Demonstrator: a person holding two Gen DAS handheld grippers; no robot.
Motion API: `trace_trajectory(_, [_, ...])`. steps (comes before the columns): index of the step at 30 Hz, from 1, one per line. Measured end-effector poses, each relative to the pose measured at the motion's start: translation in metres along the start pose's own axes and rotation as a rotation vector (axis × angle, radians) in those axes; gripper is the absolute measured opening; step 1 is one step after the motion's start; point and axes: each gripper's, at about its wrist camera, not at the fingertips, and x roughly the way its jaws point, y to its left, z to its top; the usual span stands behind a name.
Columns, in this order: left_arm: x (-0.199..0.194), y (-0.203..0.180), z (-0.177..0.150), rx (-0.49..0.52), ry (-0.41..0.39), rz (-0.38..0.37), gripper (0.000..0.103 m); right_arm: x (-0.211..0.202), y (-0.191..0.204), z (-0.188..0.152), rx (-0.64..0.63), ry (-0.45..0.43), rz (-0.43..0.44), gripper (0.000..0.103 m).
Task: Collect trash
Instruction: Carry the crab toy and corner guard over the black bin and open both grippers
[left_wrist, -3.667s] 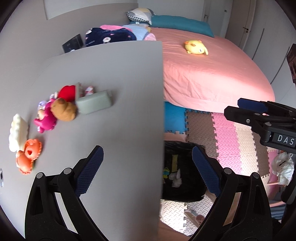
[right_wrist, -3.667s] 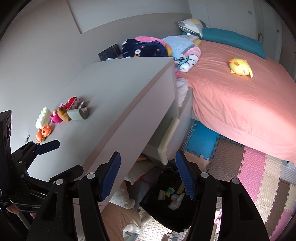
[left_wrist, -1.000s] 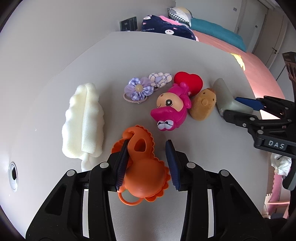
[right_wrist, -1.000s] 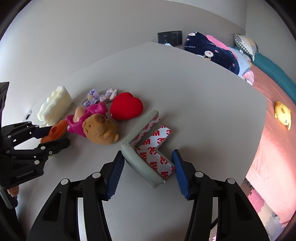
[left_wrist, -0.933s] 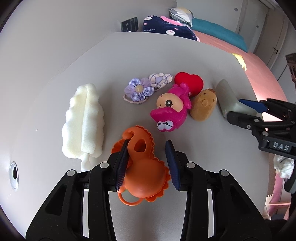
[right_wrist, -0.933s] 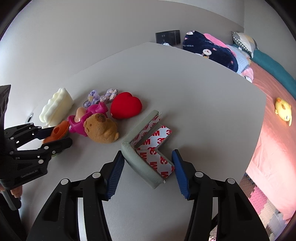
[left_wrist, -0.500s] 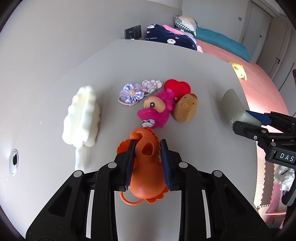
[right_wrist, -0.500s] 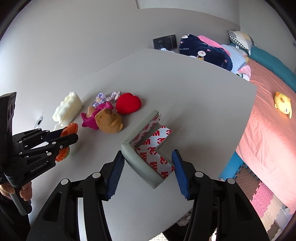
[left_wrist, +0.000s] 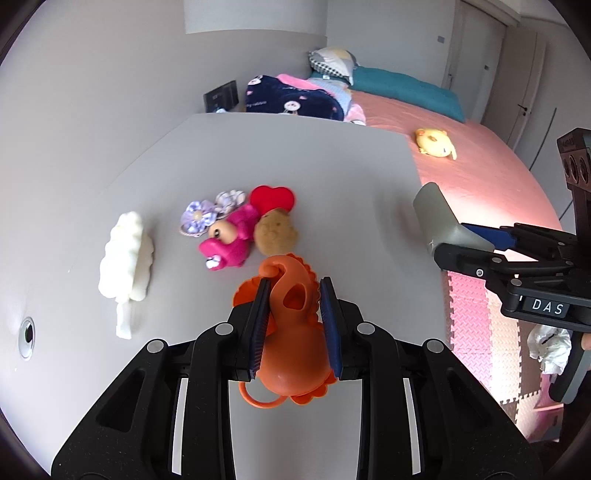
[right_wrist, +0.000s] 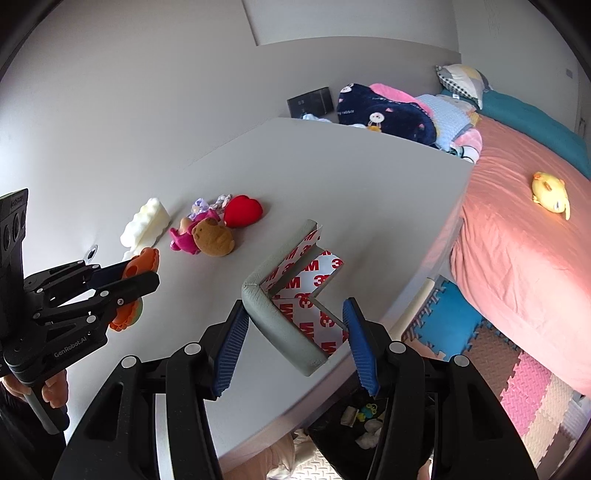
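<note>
Left gripper (left_wrist: 295, 321) pinches the orange toy (left_wrist: 291, 354) above the surface (left_wrist: 295, 155). Right gripper (right_wrist: 293, 339) clamps the grey corner guard (right_wrist: 280, 314), held above the surface edge.

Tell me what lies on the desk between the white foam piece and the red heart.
In the left wrist view, between the white foam piece and the red heart lie fabric flowers and a pink toy.

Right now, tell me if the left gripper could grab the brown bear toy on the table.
Probably not yet. The left gripper is already shut on the orange toy, so its fingers are full. The brown bear toy lies just ahead, unobstructed, touching the pink toy.
</note>
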Motion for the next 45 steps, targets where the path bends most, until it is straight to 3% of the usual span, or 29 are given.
trace_trajectory(19, [0.008, -0.084, 0.014, 0.101, -0.002, -0.087, 0.027, -0.056, -0.062, -0.027, 0.084, -0.063, -0.08, 0.054])
trace_trajectory(45, [0.025, -0.185, 0.018, 0.254, 0.043, -0.202, 0.027, -0.101, -0.129, -0.064, 0.204, -0.095, -0.171, 0.054])
